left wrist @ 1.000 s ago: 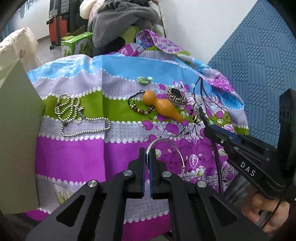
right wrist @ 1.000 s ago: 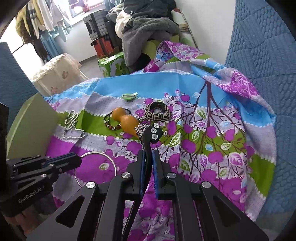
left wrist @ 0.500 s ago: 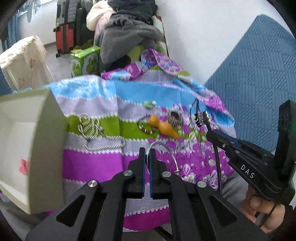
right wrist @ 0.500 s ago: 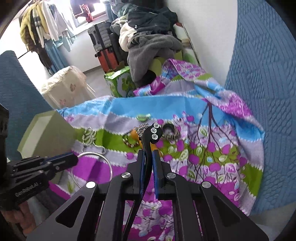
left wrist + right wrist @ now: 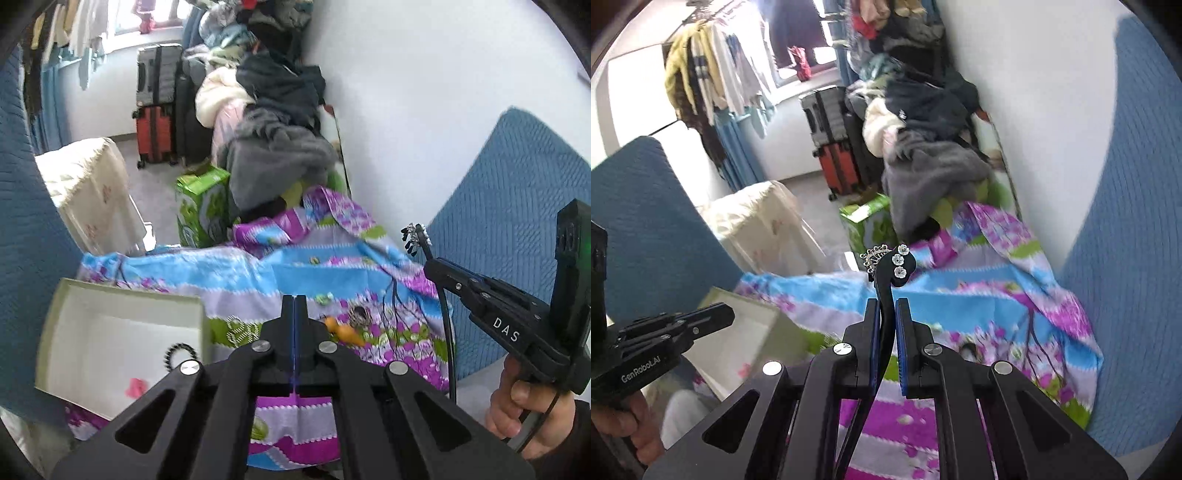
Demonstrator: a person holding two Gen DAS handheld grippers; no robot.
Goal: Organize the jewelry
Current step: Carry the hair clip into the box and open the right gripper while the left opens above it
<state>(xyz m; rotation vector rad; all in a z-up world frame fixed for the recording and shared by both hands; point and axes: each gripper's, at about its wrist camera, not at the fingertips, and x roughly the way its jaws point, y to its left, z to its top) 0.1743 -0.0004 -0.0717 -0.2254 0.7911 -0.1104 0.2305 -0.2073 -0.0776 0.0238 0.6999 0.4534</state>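
Both hand-held grippers have lifted well clear of the floral cloth since a second ago, when they hung low over the jewelry laid out on it; the cloth and its pieces now look small and far below. The left gripper has its fingers pressed flat together. The silver bangle that stood up from its tips a second ago, and half a second ago too, shows in neither view now. The pale green box, seen only from its side a second ago, now lies open to the lower left of that gripper, with a black beaded bracelet and a small pink piece on its white floor. The right gripper pinches a black hair ornament as before: the head, with three white flowers and a silver filigree edge, rises above the fingertips, and the thin black stem hangs down below them. From the left wrist, this ornament stands at the right, held up in front of the blue quilted panel. Down on the cloth, beyond the left gripper's closed tips, lie a bead chain, an orange gourd pendant, a patterned bangle and a green clip, all well apart from both grippers.
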